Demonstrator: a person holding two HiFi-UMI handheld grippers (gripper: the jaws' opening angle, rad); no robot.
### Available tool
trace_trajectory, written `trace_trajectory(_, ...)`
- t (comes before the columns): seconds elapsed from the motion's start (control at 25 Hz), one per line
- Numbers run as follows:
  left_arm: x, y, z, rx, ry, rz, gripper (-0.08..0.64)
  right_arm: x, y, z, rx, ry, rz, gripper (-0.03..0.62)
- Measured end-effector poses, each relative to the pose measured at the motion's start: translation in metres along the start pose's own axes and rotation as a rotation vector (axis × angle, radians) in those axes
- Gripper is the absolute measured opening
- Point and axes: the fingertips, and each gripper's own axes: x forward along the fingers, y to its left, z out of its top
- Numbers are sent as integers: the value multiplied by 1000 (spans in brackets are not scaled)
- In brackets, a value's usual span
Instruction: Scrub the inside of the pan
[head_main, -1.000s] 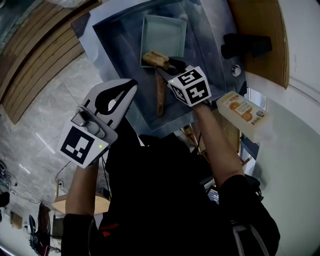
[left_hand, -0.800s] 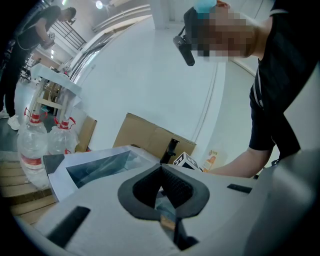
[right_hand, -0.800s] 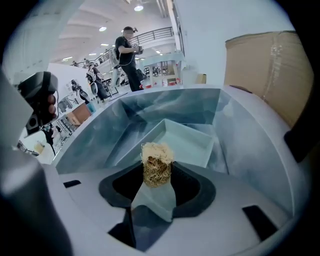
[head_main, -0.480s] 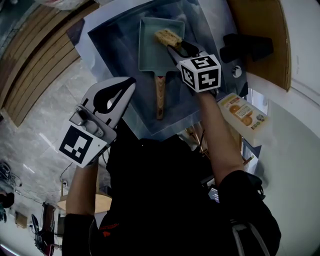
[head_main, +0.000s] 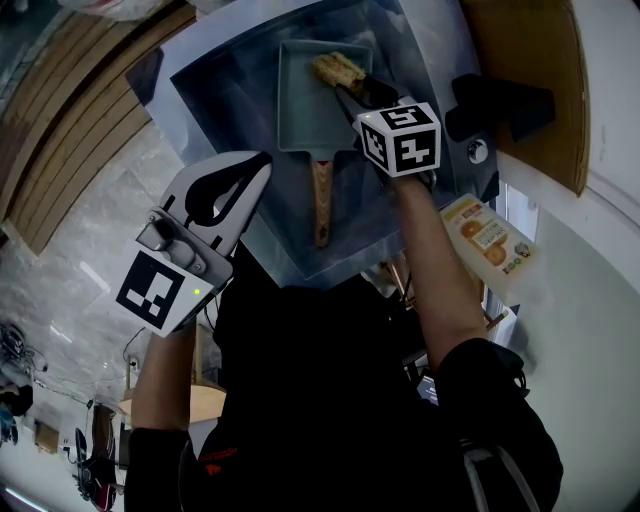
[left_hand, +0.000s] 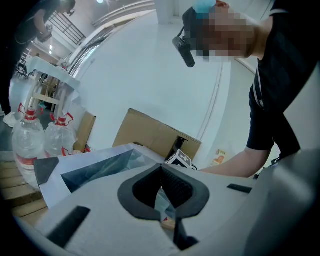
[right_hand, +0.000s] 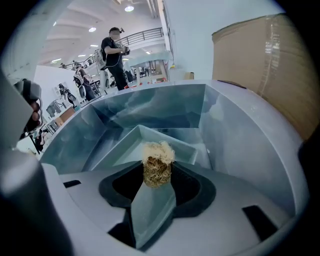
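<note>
Down in the sink (head_main: 215, 90), the square pan (head_main: 305, 95) lies flat, its wooden handle (head_main: 320, 195) pointing toward the person. The right hand-held gripper (head_main: 345, 85) pinches a fibrous scrubber (head_main: 337, 68) at the pan's far right corner, so scrubbing looks under way. The next move likely calls for a pressed sweep across the pan floor. The left hand-held gripper (head_main: 258, 165) hangs beside the sink's edge, jaws together and empty.

left tool (head_main: 262, 162): pale grey shell, black-white marker cube (head_main: 160, 290) | right tool (head_main: 352, 90): same | shirt (head_main: 330, 400): black, short sleeves
</note>
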Motion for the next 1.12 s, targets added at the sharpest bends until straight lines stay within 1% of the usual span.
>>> trace_trajectory(0.24, 0, 2, -2, -7, 1, -3, 18, 6, 0, 1, -17, 27, 5, 178)
trace_trajectory(0.56, -2, 1, -3, -12, -4, -4, 18, 1, 6, -7, -45, 61, 19, 176)
trace_trajectory(0.84, -5, -7, -5, -8, -12, -13, 18, -8, 16, -23, -79, 100, 37, 175)
trace_trajectory(1.12, -11, -18, -6, 0, -22, -20, 18, -21, 36, -50, -106, 162, 89, 173)
